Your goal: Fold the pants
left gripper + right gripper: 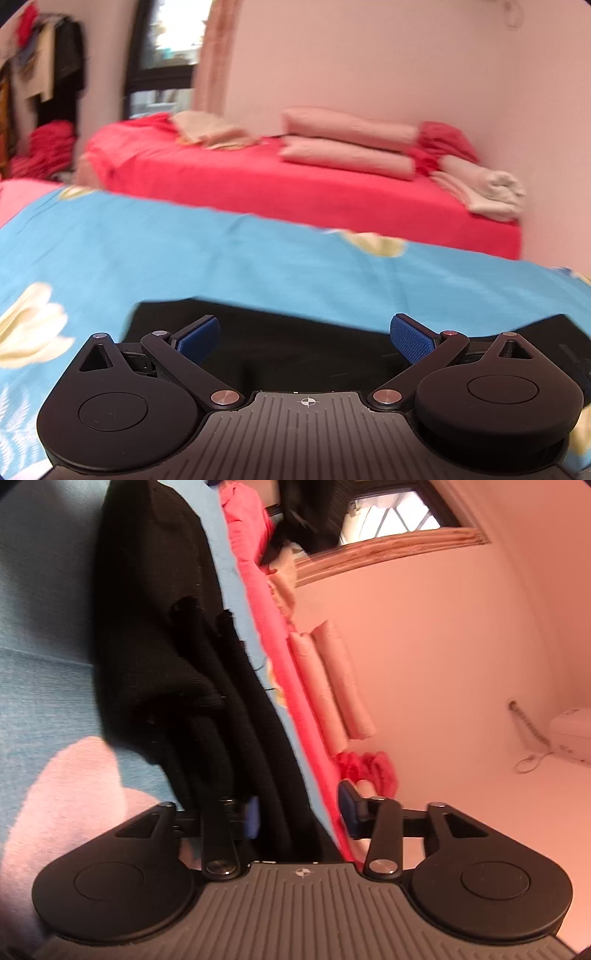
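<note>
The black pants (303,343) lie on a blue flowered bedsheet (184,251). In the left wrist view my left gripper (304,338) is open just above them, its blue pads (412,338) spread wide with black cloth showing between. In the right wrist view, which is rolled on its side, the pants (173,635) stretch away as a bunched black strip across the sheet (40,686). My right gripper (301,812) stands open with a fold of the black cloth between its blue pads (347,808); the pads do not press on it.
A second bed with a red sheet (295,184) stands behind, with pink pillows (351,142) and folded towels (491,190) against a pink wall. Clothes hang at the far left (55,66) by a window. A white device with a cable (569,734) sits on the wall.
</note>
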Demonstrator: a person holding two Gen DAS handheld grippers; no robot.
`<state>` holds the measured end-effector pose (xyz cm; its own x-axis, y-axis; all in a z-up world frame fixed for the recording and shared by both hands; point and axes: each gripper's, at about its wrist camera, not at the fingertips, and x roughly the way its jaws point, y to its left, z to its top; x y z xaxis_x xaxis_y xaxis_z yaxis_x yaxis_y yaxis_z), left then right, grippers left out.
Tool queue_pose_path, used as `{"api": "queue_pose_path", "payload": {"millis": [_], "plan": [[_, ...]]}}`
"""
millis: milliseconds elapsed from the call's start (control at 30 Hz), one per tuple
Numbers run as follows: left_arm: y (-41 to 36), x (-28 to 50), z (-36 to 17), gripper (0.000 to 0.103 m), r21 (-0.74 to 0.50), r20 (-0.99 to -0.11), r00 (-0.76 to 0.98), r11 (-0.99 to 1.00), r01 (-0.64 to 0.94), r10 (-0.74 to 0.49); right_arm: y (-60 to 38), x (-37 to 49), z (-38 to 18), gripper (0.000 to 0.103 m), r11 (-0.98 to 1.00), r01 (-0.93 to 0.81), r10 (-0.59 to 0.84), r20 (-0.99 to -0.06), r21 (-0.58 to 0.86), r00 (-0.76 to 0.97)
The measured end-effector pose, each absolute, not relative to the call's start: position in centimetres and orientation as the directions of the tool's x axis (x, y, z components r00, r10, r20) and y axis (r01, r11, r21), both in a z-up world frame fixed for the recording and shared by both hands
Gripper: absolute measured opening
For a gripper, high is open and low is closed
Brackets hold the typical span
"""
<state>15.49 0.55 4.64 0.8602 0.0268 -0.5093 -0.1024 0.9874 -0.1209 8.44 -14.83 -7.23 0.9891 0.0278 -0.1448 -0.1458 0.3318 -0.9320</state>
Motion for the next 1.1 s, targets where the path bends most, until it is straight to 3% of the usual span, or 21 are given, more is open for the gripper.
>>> {"api": "queue_pose_path", "payload": {"millis": [133, 200, 300, 433, 533, 567, 633, 667, 700, 833, 867, 933, 1000, 1100], "plan": [[-4.4, 18.1, 2.8, 0.103, -0.065, -0.567, 0.823, 0.998, -0.017, -0.023, -15.0, 8.4, -7.3, 0.062, 0.348, -0.11, 0.011, -0.114, -0.931, 0.993], [-6.0, 19.2, -0.1, 0.103, 0.003, -0.62, 0.785, 1.0, -0.007, 0.008, -15.6, 8.8, -6.7, 0.075, 0.381, -0.096, 0.008, -0.1, -0.92, 0.995], [-4.8, 19.2, -0.4, 0.103, -0.055, -0.603, 0.797, 0.998, -0.014, -0.022, -17.7, 9.4, -5.4, 0.085, 0.442, -0.109, -0.01, -0.127, -0.89, 0.992], [-4.3, 19.4, -1.0, 0.103, -0.062, -0.613, 0.79, 0.998, -0.025, -0.018, -22.8, 10.2, -4.8, 0.09, 0.443, -0.034, -0.121, -0.098, -0.896, 0.988], [-4.8, 19.3, -1.1, 0.103, -0.033, -0.606, 0.796, 0.999, -0.021, -0.003, -27.7, 12.0, -3.7, 0.096, 0.542, 0.014, -0.249, -0.145, -0.841, 0.958], [-4.9, 19.3, -1.2, 0.103, -0.029, -0.606, 0.796, 0.999, -0.021, -0.001, -29.3, 12.3, -2.7, 0.099, 0.636, -0.007, -0.236, -0.203, -0.772, 0.95], [-4.9, 19.3, -1.1, 0.103, -0.026, -0.605, 0.796, 0.999, -0.023, 0.003, -31.4, 13.5, -0.9, 0.099, 0.822, -0.003, -0.229, -0.334, -0.57, 0.914], [-4.9, 19.3, -1.1, 0.103, -0.025, -0.605, 0.796, 0.999, -0.025, 0.004, -31.6, 13.5, -0.6, 0.091, 0.861, 0.008, -0.227, -0.371, -0.508, 0.9], [-4.8, 19.3, -1.1, 0.103, -0.026, -0.606, 0.796, 0.999, -0.026, 0.005, -30.7, 13.2, -0.2, 0.083, 0.868, -0.011, -0.201, -0.373, -0.496, 0.906], [-4.9, 19.2, -1.0, 0.103, -0.026, -0.606, 0.796, 0.999, -0.026, 0.005, -28.4, 12.8, -0.6, 0.083, 0.799, -0.073, -0.185, -0.359, -0.597, 0.915], [-4.9, 19.2, -1.0, 0.103, -0.027, -0.605, 0.796, 0.999, -0.025, 0.004, -29.4, 13.6, -0.8, 0.089, 0.799, -0.052, -0.221, -0.372, -0.6, 0.901], [-4.9, 19.2, -1.0, 0.103, -0.026, -0.605, 0.796, 0.999, -0.024, 0.003, -32.4, 13.9, -0.6, 0.093, 0.873, -0.052, -0.203, -0.459, -0.485, 0.865], [-4.8, 19.2, -1.0, 0.103, -0.029, -0.606, 0.796, 0.999, -0.024, 0.002, -33.6, 13.2, 0.6, 0.088, 0.921, -0.09, -0.131, -0.519, -0.379, 0.844], [-4.8, 19.2, -1.1, 0.103, -0.032, -0.606, 0.795, 0.999, -0.024, 0.0, -32.3, 10.2, 2.3, 0.087, 0.889, -0.247, 0.001, -0.539, -0.385, 0.843]]}}
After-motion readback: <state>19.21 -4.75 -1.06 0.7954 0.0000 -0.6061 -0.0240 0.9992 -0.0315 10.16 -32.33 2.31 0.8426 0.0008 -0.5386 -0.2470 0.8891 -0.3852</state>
